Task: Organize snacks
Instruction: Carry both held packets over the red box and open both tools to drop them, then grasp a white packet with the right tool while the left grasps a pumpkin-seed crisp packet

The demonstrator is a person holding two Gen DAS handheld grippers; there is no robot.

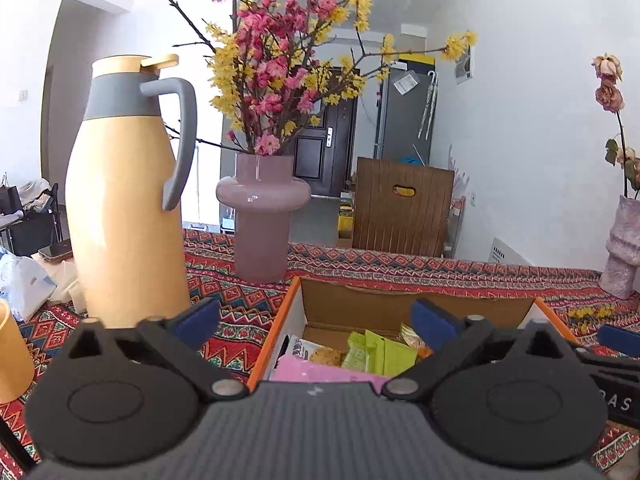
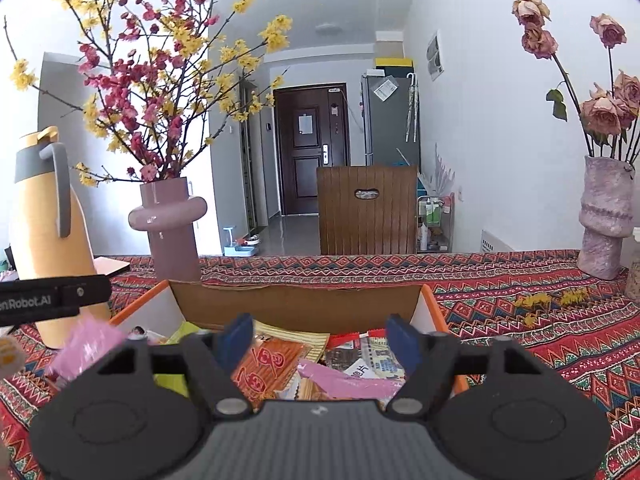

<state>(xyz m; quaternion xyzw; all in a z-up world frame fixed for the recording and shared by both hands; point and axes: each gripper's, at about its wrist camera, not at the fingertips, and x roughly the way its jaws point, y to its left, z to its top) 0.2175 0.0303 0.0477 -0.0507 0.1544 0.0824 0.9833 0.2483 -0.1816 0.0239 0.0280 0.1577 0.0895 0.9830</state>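
A cardboard box with orange edges stands on the patterned tablecloth and holds several snack packets. Among them are a green packet, a cookie packet and a pink packet. My left gripper is open over the box's left side, with nothing between its blue pads. In the right wrist view the same box shows an orange packet with red characters and a pink packet. The right gripper hangs open above them and grips nothing. Another pink packet sits at the box's left edge.
A yellow thermos jug and a pink vase of flower branches stand left of and behind the box. A yellow cup is at the far left. A textured vase of dried roses stands far right. A wooden chair back rises beyond the table.
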